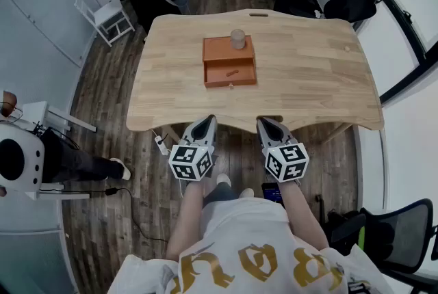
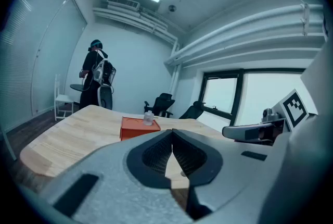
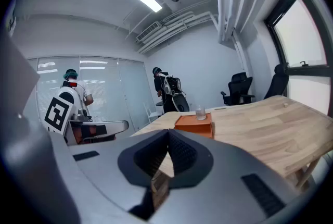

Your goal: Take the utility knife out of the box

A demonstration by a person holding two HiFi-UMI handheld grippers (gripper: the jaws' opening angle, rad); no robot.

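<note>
Orange box [image 1: 229, 52] sits mid-table [image 1: 308, 81], its front tray open toward the person, and the utility knife [image 1: 232, 72] lies inside that tray. A clear cup [image 1: 237, 39] stands on the box's top. Left gripper [image 1: 209, 119] and right gripper [image 1: 263, 122] hang well short of the box, both clenched on nothing.

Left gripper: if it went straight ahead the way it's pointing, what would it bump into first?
Probably the orange box. The left gripper, fingers closed, points across the bare table toward it, with nothing in between. Its height is hard to judge, so it might pass just over the box.
</note>
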